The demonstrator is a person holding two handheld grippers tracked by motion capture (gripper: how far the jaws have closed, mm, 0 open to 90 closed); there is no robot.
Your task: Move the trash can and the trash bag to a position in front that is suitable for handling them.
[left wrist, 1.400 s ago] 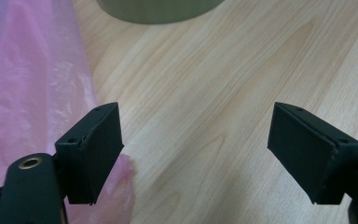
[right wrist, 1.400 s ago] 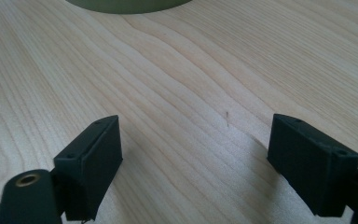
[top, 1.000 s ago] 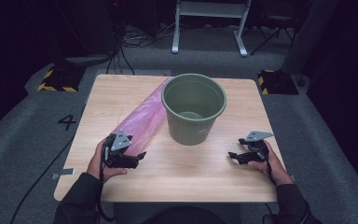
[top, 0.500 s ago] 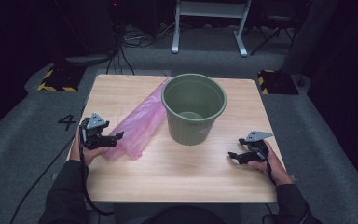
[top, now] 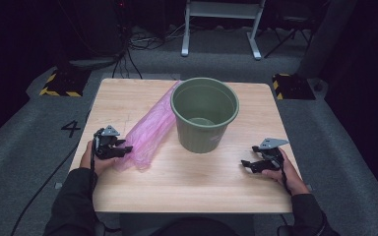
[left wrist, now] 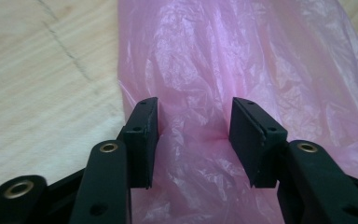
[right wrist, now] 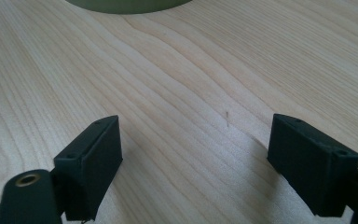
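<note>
Left tool (left wrist: 193, 140) jaws just closing, straddling pink bag (left wrist: 242, 70) near tabletop (top: 216, 187) left edge, not yet pinching; my right tool (right wrist: 191, 163) spread.

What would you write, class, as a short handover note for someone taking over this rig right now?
Left tool: jaws have just been closing astride a bunched fold at the near end of the pink plastic bag; firm pinch not confirmed.
Right tool: open, nothing between the jaws, low over bare table.
Green bin: upright mid-table, unlined; the bag lies flat to its left.
Done: the left tool has reached the bag.
Left, probably: grip, lift, open the bag and line the bin.
</note>
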